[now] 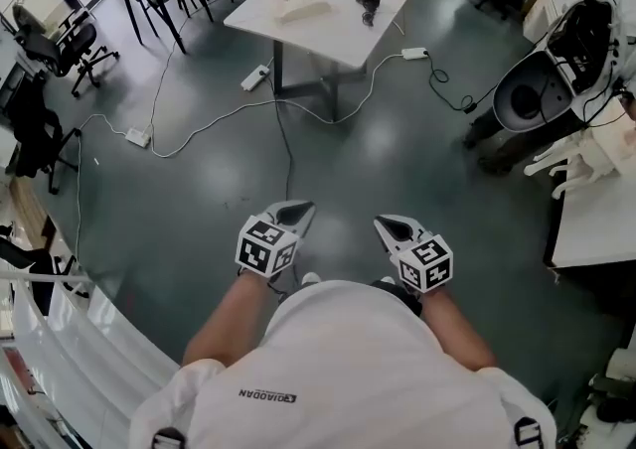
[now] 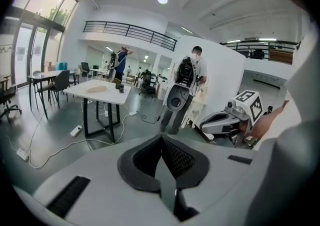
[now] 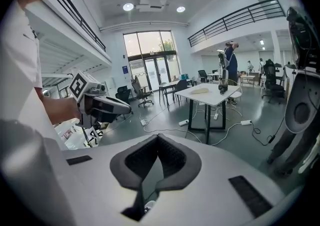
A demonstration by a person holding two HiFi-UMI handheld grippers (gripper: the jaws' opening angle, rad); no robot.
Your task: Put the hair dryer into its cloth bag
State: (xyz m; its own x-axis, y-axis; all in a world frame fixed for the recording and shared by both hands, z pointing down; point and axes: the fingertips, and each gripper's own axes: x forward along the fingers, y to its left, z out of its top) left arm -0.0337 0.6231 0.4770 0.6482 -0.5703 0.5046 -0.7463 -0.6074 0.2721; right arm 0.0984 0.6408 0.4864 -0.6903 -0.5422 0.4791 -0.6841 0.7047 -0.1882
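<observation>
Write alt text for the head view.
Seen from above, a person in a white shirt holds the left gripper and right gripper, both shut and empty, over a grey floor. Ahead stands a white table bearing a beige cloth bag and a black hair dryer.

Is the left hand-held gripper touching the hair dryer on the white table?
Apart. The head view shows the left hand-held gripper over bare floor, the hair dryer far off on the table.

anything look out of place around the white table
Only the floor: white cables and power strips trail loose under and around the white table. On it, the hair dryer and cloth bag lie apart, nothing spilled.
</observation>
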